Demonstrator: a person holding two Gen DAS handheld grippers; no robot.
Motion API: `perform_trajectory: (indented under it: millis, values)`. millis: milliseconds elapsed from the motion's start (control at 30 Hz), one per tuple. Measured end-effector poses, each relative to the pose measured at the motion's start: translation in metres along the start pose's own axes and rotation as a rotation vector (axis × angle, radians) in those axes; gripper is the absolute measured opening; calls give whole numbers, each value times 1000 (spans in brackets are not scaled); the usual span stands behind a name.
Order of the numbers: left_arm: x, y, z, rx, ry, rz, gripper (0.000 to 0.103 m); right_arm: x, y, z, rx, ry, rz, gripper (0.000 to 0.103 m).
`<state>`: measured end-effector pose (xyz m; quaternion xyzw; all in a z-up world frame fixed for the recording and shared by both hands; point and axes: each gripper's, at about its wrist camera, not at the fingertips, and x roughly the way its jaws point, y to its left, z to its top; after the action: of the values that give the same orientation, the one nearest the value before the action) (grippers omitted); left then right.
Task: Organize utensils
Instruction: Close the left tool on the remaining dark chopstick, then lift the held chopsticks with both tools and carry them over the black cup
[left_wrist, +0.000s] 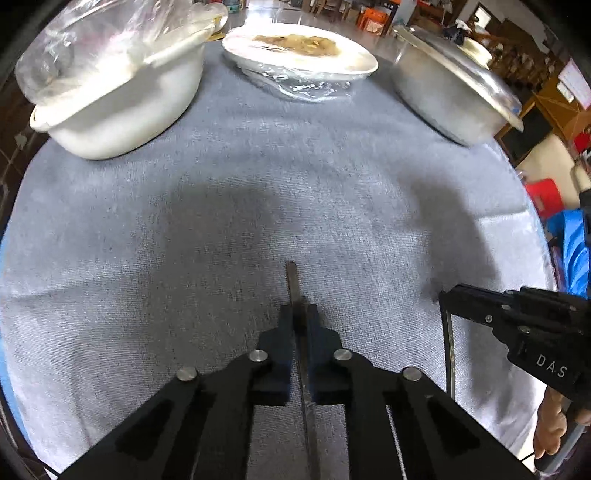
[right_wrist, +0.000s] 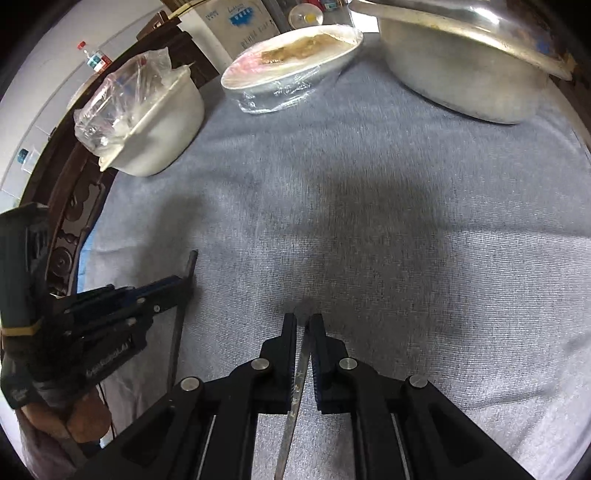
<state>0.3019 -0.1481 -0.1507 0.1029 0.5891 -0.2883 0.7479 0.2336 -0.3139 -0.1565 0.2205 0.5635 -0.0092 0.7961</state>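
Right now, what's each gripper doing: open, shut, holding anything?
Left gripper: shut on a thin metal utensil, above the grey cloth.
Right gripper: shut on another thin metal utensil.

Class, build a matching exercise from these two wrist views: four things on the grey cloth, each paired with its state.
Things:
1. white tub
2. oval dish
3. metal pot
4. left tongs

States:
a. lid set askew on top
b. clear plastic bag in it
c. shut on a thin metal utensil
d. food under cling film

Pairs: 1-b, 2-d, 3-a, 4-c
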Motion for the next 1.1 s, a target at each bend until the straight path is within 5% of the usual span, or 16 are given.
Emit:
perform_trajectory:
  millis: [467,600,733,1100]
  values:
    - [-4,7,-3,-14,5,-6,14,11,25,-3,-84,7,-131,16]
    - [-1,4,-1,-19,-19,-2,6,15,33,-5,-127,-2,-188,9]
    - [-5,10,-7,-31,-36,-12,6,10,26,-7,-94,-16,-145,7]
    - [-115,28,-51,-57,-262,-1,5,-87,11,-39,-46,-277,-47,7]
